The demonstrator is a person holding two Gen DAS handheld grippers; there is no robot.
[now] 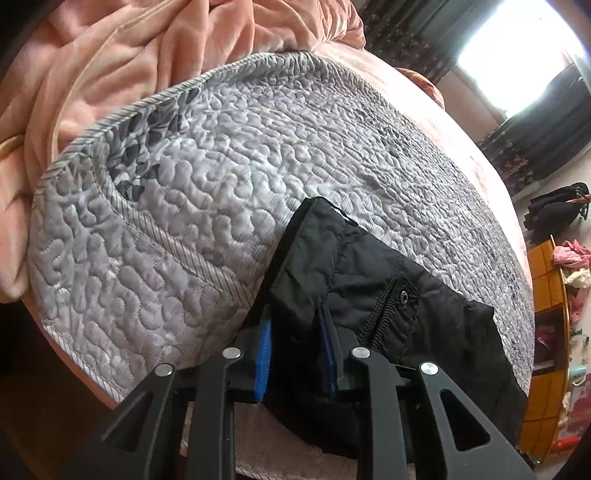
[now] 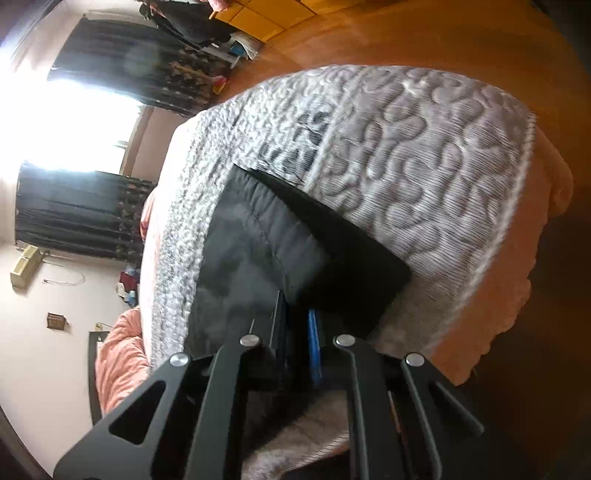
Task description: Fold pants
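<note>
While the black pants [image 1: 373, 284] lay bunched on the grey quilted mat [image 1: 184, 206] atop the bed, I had my left gripper [image 1: 295, 317] clamped on one fabric edge and my right gripper [image 2: 295, 306] pinching another. Folding looked barely begun; I judged flattening and every fold remained.

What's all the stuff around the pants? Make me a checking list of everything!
Surface: grey quilted mat over a pink bed cover.
Job's things: black pants lying on the mat, snap button showing.
Clutter: bunched pink blanket at the mat's far edge.
Grippers: left claw shut on pants fabric; right claw shut on the pants too.
Cables: nothing seen.
Surroundings: bright window, dark curtains, yellow shelf with clothes, wooden floor.
</note>
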